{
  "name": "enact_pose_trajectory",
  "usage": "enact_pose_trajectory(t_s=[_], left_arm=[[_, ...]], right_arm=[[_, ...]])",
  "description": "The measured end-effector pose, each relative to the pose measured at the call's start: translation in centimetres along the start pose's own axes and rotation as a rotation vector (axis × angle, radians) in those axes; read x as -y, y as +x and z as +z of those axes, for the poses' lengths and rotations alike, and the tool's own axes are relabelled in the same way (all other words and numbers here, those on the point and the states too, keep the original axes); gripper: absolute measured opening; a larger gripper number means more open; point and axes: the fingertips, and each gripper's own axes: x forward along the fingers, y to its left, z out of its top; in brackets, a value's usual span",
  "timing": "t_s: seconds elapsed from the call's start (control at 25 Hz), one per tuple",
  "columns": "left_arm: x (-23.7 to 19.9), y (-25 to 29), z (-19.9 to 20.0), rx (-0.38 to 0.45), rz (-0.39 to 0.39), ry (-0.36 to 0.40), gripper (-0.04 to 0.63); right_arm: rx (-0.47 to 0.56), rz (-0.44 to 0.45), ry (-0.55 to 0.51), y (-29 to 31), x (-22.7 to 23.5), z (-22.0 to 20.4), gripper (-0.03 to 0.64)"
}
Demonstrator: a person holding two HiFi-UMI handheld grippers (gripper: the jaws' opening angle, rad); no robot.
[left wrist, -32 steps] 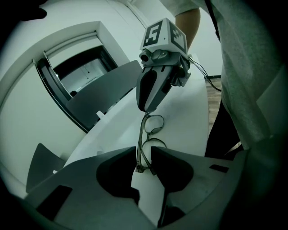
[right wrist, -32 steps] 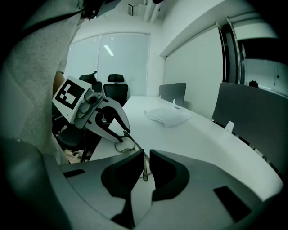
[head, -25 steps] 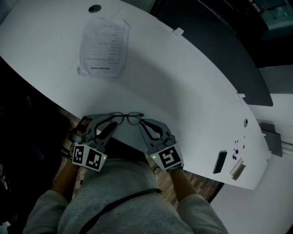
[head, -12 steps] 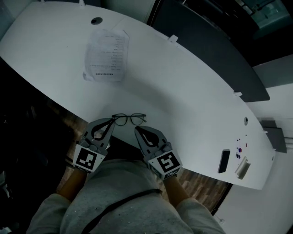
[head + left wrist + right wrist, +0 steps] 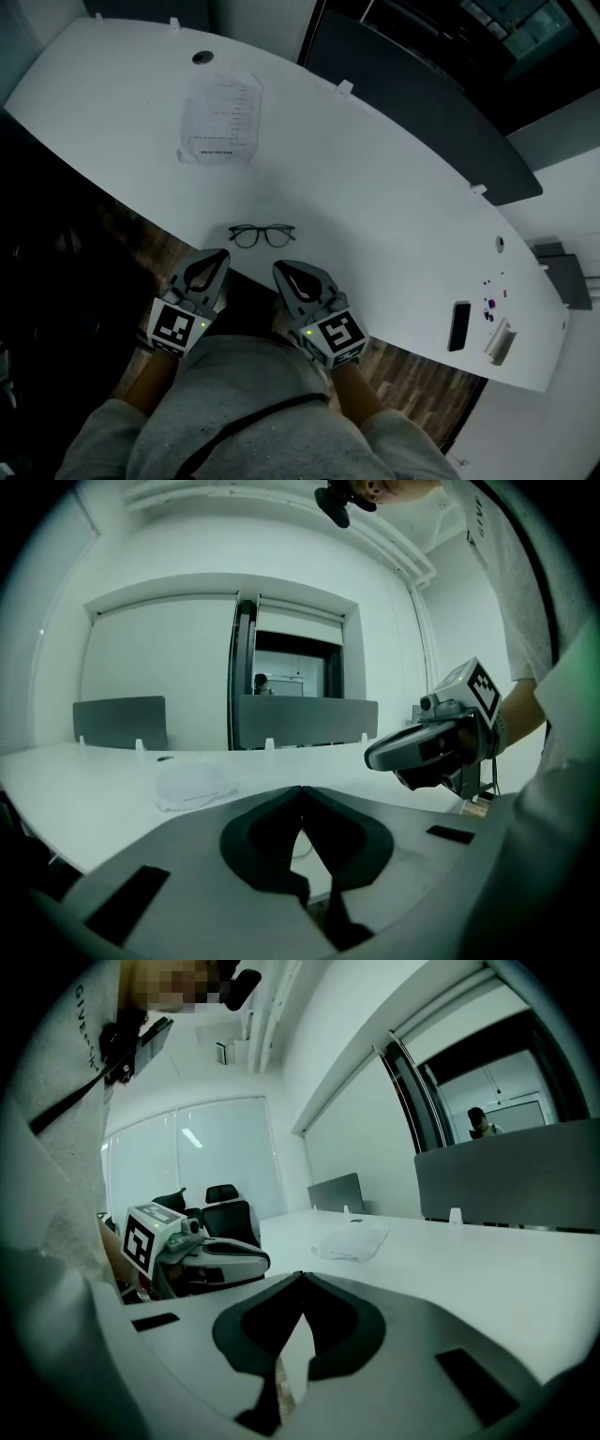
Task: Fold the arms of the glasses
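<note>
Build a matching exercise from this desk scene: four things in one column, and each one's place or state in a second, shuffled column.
Things
1. thin dark-framed glasses
2. printed white paper sheet
3. flat black rectangular device
4. left gripper

Places or states
A. on the white table, far left part
B. near the table's front edge, middle
C. at the table's right end
D. shut and empty, nearer the person than the glasses

Pairs: 1-B, 2-A, 3-C, 4-D
</note>
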Motion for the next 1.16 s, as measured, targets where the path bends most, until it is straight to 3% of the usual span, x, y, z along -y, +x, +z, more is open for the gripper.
enact_pose_trajectory(t_s=[0.52, 0.96, 1.16], left_arm=[[8.4, -7.6, 0.8, 0.053, 0.045, -0.051, 0.015], [13.9, -13.0, 0.0, 0.020, 0.017, -0.069, 0.015], [16.4, -15.8, -2.7, -0.065, 0.047, -0.160, 0.015]], right_arm=[[0.078, -0.017, -0.007, -9.6, -7.0, -1.1, 0.018], [0.099, 0.018, -0.034, -15.1, -12.5, -1.3, 0.017], [0.064, 0.105, -0.010, -17.9, -17.3, -2.5, 0.018]])
